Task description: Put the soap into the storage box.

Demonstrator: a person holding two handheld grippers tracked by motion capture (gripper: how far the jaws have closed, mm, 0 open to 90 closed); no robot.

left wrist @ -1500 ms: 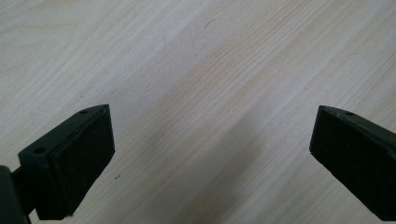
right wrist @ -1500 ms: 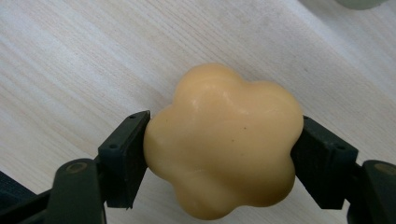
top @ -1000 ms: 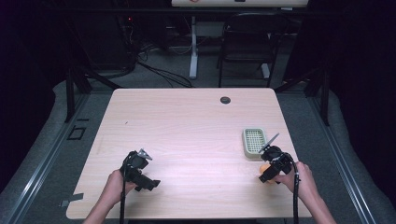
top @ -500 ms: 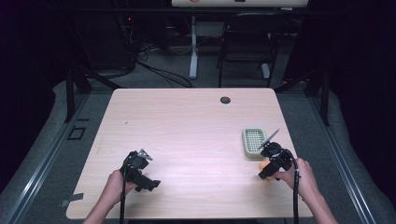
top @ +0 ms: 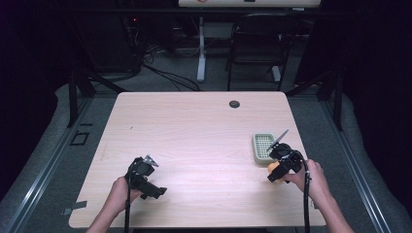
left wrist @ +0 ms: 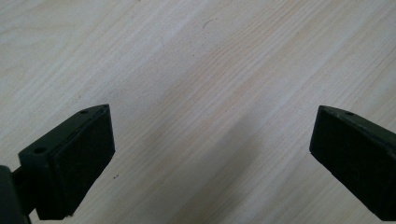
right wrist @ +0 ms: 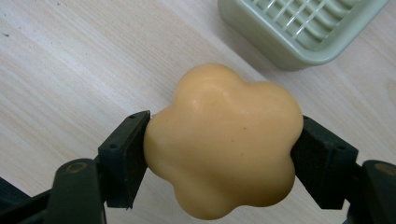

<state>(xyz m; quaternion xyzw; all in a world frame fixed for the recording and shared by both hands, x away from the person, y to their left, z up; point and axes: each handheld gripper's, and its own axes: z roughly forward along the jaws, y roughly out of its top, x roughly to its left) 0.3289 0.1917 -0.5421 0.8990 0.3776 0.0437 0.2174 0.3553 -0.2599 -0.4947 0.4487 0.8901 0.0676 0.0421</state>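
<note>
The right gripper (right wrist: 219,149) pinches the orange soap (right wrist: 222,140) between its 2 jaws near the tray (right wrist: 261,42), likely its destination, while the left gripper (left wrist: 210,158) idles wide open over bare table (left wrist: 196,70).

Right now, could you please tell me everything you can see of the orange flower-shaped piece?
The orange flower-shaped piece is a smooth, matte, rounded block with lobed edges like petals, soap-like in look. The right gripper clamps it, one black jaw pressing each side. It sits near the table's right front, just short of the pale green slotted tray, apart from it.
</note>
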